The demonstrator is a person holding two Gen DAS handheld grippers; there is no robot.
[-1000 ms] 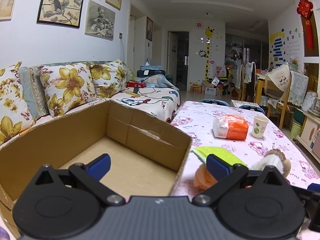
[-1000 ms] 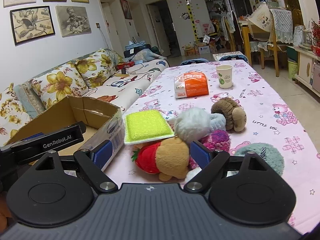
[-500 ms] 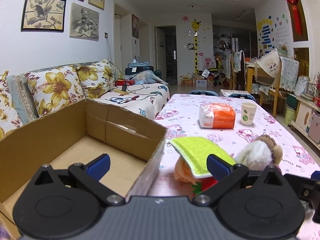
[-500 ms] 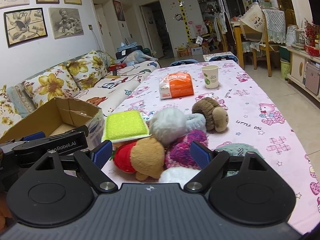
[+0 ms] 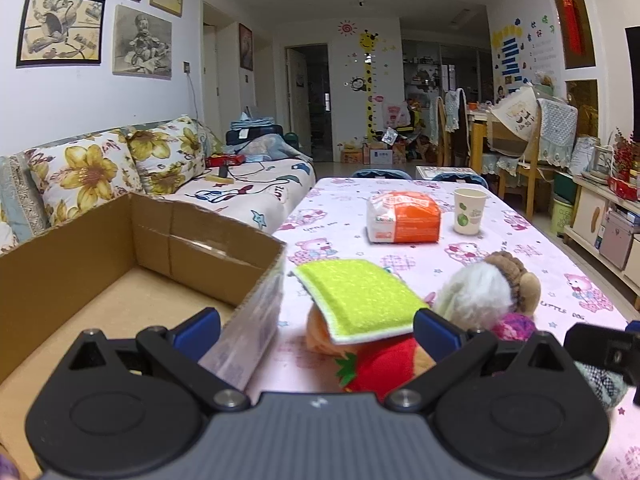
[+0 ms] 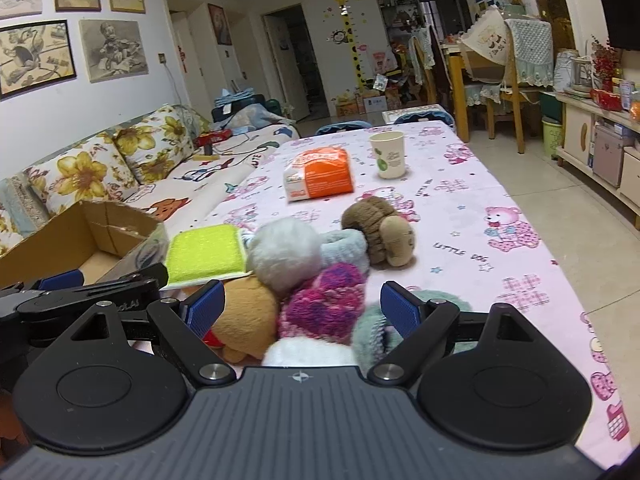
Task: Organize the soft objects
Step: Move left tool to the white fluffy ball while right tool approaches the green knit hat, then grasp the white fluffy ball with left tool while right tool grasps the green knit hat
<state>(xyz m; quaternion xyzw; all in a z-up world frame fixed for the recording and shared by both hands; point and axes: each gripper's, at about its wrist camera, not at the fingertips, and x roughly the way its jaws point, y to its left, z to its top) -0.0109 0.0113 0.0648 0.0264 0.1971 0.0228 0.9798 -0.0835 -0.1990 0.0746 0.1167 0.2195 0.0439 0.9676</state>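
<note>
So far nothing appears sorted: the part of the cardboard box floor that shows, at about nine o'clock in the left wrist view, is bare, though its near end is hidden behind the gripper body. The whole heap of soft things lies on the pink tablecloth, just beside the box's right wall.

The heap holds a lime-green sponge pad lying on an orange plush with a red strawberry body, a grey-white pompom, a brown curly plush, a pink-and-purple knitted piece, a pale blue fuzzy item and a grey-green knit at about five o'clock of the pile.

The left gripper hangs with its fingers apart, one on each side of the box's right wall, holding nothing. The right gripper is also spread wide, its blue pads flanking the knitted piece and the tan plush without pinching them.

By my reading, every item is yet to go in; the orange tissue pack and paper cup at twelve o'clock look like bystanders.
</note>
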